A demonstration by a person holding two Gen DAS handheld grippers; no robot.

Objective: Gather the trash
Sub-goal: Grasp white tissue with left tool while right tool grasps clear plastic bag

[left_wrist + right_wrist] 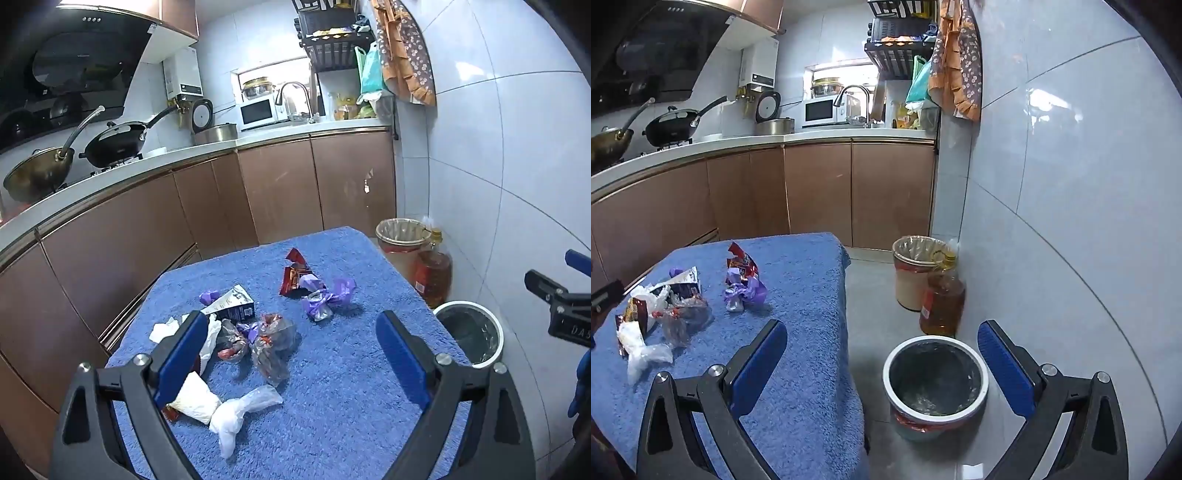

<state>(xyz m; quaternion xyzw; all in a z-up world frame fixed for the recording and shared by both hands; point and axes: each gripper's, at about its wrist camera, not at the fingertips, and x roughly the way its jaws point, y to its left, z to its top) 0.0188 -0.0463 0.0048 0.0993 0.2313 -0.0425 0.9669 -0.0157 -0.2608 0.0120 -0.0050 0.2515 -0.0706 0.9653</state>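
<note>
Across the middle of the left wrist view, the trash sits on a desk (332, 369) covered in blue towel, all of it ahead of the left claw (291, 334), which is spread wide with nothing between its blue pads. Nearest item: a white plastic bag (236, 417), knotted and crumpled, low in the frame just right of the left pad. Beside it, partly hidden by that pad, a white packet (195, 402). Above those, center frame, crinkled clear wrappers (269, 343) with red and dark bits inside, then a dark carton (232, 302) lying on its side, with white tissue (166, 326) at its left. Further up and right, well apart from the claw, purple wrappers (325, 295) touching a torn red wrapper (293, 273).

Right claw (882, 345) is also spread, holding nothing. In its view it hangs over the desk's right edge, with a white-rimmed bin (936, 384) with dark liner on the floor between the pads, lower center. The trash pile (672, 306) is off at the left of that frame, well apart from this claw. Behind the bin, at frame center right, an oil bottle (942, 295) stands touching a second bin (912, 273), beige with a clear liner
</note>
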